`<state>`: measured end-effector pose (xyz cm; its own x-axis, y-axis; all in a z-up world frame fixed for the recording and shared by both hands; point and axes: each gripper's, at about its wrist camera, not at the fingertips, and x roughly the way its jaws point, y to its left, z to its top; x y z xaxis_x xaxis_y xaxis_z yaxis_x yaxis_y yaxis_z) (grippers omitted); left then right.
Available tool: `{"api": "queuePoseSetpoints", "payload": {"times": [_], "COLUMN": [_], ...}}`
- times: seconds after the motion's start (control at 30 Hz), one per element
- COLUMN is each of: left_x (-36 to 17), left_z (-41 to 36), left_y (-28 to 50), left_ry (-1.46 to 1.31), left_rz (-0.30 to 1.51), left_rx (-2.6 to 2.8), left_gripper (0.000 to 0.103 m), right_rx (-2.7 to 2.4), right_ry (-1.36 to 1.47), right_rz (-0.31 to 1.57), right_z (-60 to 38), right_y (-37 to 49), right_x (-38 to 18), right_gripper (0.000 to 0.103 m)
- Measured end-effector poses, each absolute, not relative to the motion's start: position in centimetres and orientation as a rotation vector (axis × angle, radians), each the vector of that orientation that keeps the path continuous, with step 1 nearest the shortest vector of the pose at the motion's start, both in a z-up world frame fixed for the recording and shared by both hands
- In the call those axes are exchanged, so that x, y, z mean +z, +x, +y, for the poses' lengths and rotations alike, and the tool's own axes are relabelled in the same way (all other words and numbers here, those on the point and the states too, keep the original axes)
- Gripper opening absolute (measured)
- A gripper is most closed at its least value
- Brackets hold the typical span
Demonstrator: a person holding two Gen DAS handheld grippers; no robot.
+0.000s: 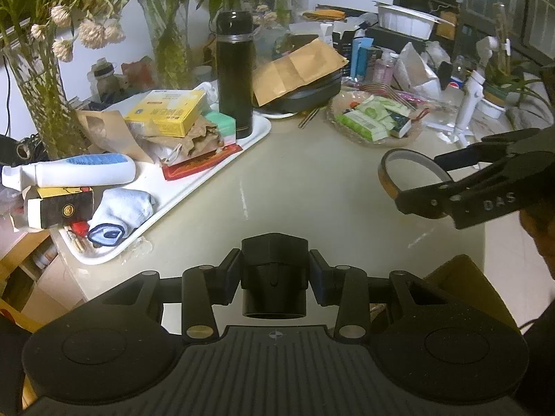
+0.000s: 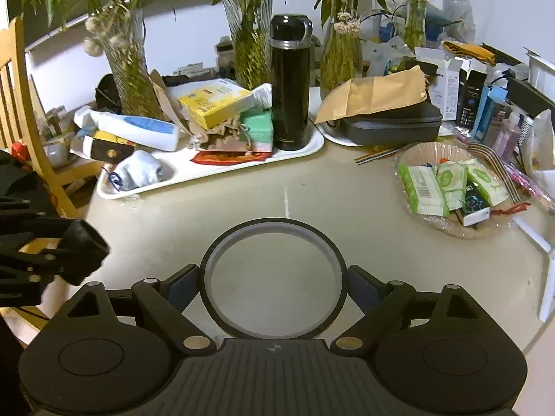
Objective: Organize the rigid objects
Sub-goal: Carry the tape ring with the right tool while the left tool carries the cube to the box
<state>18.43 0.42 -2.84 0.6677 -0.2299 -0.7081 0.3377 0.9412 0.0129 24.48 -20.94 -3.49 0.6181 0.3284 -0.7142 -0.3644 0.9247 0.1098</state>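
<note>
My left gripper (image 1: 274, 277) is shut on a small black cylindrical part (image 1: 274, 270), held low over the beige table near its front edge; it also shows in the right wrist view (image 2: 81, 251) at far left. My right gripper (image 2: 273, 282) is shut on a black tape ring (image 2: 273, 279), held above the table; it also shows in the left wrist view (image 1: 412, 176) at right. A white tray (image 1: 222, 154) at the back left holds a black flask (image 1: 235, 69), a yellow box (image 1: 166, 111), a white-and-blue tube (image 1: 79, 171) and a sock (image 1: 121, 213).
A clear dish (image 2: 447, 223) with green packets sits at right. A black case (image 2: 392, 126) under a brown envelope lies behind. Glass vases with plants (image 2: 128, 69) line the back. A wooden chair (image 2: 20, 104) stands at left. A white gimbal (image 1: 468, 104) stands far right.
</note>
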Motion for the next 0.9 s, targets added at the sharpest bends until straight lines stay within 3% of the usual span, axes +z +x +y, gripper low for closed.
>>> {"api": "queuePoseSetpoints", "payload": {"times": [0.9], "left_x": [-3.3], "left_z": [-1.0], "left_y": [13.7], "left_ry": [0.159], "left_rz": [0.807], "left_rx": [-0.456], "left_gripper": [0.040], "right_rx": [0.395], "right_ry": [0.035], "right_rz": [0.786], "right_z": [-21.3], "right_y": [14.9], "right_x": [-2.2], "right_gripper": [0.091]}}
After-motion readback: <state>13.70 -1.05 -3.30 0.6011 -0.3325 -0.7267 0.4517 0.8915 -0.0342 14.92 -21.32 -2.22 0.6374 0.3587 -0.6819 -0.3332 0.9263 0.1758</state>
